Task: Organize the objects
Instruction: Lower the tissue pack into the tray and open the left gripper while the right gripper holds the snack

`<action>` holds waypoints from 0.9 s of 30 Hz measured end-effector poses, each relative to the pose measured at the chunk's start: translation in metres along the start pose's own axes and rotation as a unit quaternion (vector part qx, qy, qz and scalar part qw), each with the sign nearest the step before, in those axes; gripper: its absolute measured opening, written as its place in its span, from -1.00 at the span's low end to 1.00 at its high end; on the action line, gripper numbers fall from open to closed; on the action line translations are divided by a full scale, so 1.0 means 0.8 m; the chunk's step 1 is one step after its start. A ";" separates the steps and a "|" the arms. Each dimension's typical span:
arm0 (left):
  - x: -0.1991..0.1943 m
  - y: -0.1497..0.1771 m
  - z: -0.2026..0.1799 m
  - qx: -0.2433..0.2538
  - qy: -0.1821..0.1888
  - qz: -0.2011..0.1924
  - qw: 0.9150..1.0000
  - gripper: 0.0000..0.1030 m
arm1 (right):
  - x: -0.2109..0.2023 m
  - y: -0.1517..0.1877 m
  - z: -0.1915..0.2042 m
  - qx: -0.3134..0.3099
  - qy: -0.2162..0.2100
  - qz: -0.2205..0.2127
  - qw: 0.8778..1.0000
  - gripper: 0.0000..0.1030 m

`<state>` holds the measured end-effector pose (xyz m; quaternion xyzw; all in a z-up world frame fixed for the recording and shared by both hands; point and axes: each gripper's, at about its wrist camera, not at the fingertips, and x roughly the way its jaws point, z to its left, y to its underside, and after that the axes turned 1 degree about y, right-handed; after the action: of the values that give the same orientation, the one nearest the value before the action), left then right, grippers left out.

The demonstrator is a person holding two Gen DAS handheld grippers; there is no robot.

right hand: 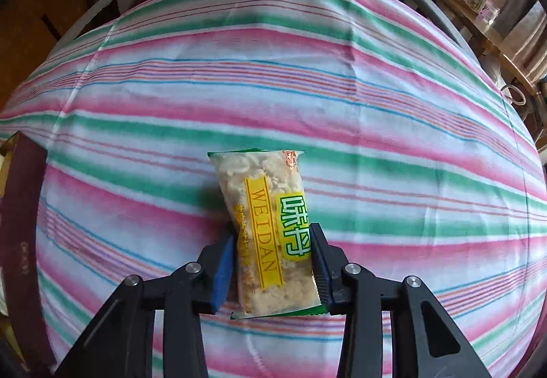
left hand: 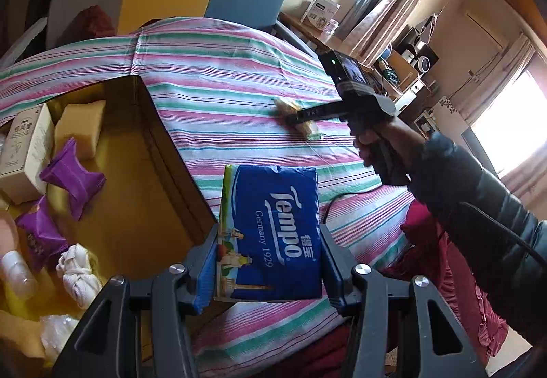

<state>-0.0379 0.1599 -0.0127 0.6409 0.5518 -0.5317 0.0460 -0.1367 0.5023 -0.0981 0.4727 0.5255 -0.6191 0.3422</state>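
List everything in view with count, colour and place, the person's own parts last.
tissue pack: one, blue, between the left gripper's pads above the cloth
snack bar: one, clear wrapper with yellow label, lying on the cloth between the right gripper's pads
striped cloth: one, pink, green and white, covering the table
open box: one, dark walls, yellow inside, at the left
purple sachets: two, in the box
sponge: one, yellow, in the box
small carton: one, cream, in the box
white cord: one bundle, in the box
left gripper: black, blue pads
right gripper: black, blue pads
sleeve: dark, at the right
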 end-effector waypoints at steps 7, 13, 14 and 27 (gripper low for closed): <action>-0.041 0.018 0.023 -0.018 -0.022 -0.030 0.999 0.02 | -0.020 0.059 0.056 -0.016 -0.026 0.004 1.000 -0.18; -0.099 0.035 0.070 -0.069 -0.062 -0.081 0.992 0.02 | -0.022 0.072 0.061 -0.024 -0.017 -0.020 0.999 -0.17; -0.110 0.040 0.080 -0.079 -0.073 -0.090 0.990 0.02 | -0.022 0.072 0.058 -0.021 -0.022 -0.023 0.999 -0.17; -0.144 0.073 0.113 -0.137 -0.113 -0.119 0.977 0.02 | -0.021 0.070 0.026 -0.040 -0.008 -0.037 0.998 -0.17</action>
<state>-0.0302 0.0030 0.0020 0.4943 0.6829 -0.5215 0.1321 -0.0847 0.4687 -0.1006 0.4334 0.5646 -0.6135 0.3421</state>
